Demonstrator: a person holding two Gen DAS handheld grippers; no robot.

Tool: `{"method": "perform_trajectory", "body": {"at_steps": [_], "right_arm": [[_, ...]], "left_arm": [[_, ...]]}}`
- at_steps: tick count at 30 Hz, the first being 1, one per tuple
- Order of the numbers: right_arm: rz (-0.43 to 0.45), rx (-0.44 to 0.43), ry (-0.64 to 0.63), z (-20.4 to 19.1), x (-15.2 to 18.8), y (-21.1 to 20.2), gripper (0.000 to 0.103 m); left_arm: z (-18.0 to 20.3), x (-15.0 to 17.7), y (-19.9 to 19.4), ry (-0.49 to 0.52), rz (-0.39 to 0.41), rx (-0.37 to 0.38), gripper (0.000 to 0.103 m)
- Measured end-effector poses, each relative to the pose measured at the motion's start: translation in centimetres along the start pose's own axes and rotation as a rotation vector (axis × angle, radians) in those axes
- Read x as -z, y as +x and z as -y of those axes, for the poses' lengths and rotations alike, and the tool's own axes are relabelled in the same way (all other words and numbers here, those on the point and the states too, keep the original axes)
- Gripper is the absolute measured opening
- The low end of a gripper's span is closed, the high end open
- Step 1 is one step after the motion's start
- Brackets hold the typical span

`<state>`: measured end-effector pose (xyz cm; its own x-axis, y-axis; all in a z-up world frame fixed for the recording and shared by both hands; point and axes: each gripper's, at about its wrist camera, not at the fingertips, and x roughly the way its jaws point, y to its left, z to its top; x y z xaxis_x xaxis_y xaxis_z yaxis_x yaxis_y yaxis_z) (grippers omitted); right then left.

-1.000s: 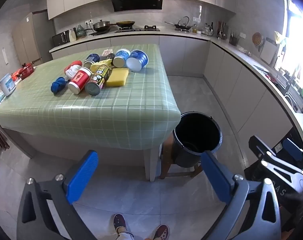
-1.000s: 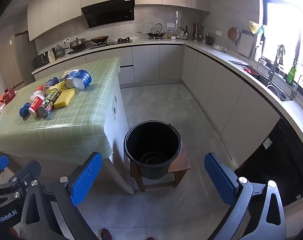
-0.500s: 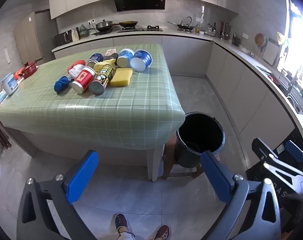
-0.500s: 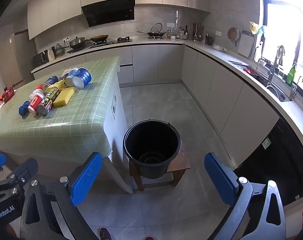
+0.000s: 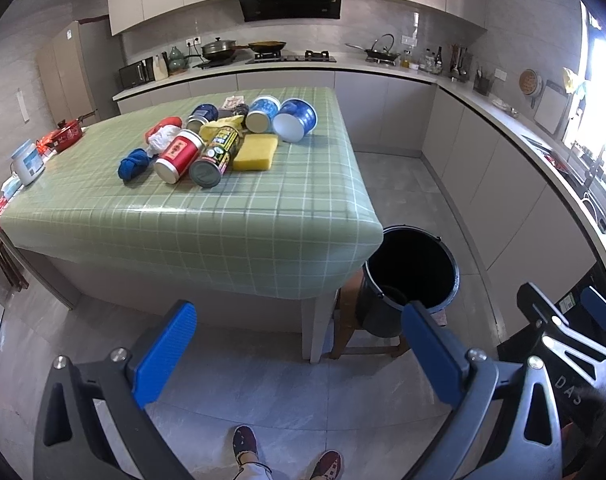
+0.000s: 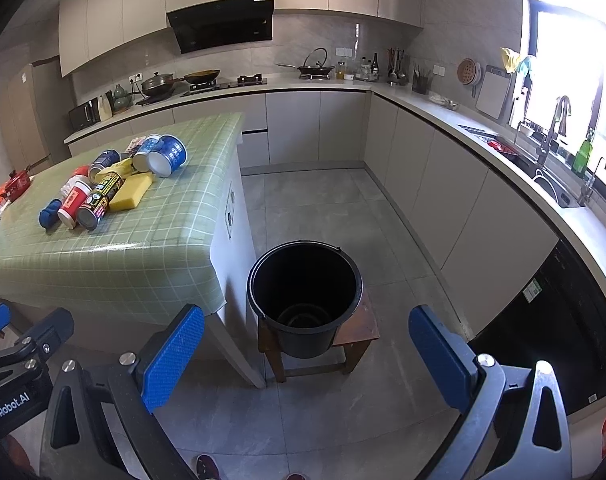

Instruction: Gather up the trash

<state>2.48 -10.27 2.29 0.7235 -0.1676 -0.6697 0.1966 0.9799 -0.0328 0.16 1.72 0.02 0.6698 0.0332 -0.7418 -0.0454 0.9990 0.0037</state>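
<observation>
Blue-padded left claw [image 5: 295, 344] and right claw [image 6: 305, 350] are both hanging spread wide apart, gripping nothing. Just beyond the right claw a black bucket [image 6: 305, 300] is sitting on a wooden stool [image 6: 359, 330]. Farther off, ahead-left, trash is lying clustered on the green checked table [image 5: 223, 224]: red can [image 5: 179, 156], yellow sponge [image 5: 255, 152], blue cups [image 5: 295, 120].

A kitchen with pale cabinets and a grey tiled floor [image 6: 327, 200]. On the far counter, a lidded pot [image 6: 158, 82] and a frying pan [image 6: 201, 76] sit on the stove beneath a black hood [image 6: 223, 24]. Along the right counter, a sink tap [image 6: 559, 114] stands by a bright window [image 6: 567, 56]. A red pot [image 5: 65, 136] rests far left.
</observation>
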Motion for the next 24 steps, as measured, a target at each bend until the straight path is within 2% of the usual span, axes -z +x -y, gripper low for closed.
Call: {"method": "perform_trajectory", "body": {"at_steps": [24], "right_arm": [[0.002,-0.004,-0.001,0.16,-0.22,-0.02,0.103]], "left_arm": [[-0.32,-0.01,-0.11,-0.001,-0.006,0.009,0.103]]}}
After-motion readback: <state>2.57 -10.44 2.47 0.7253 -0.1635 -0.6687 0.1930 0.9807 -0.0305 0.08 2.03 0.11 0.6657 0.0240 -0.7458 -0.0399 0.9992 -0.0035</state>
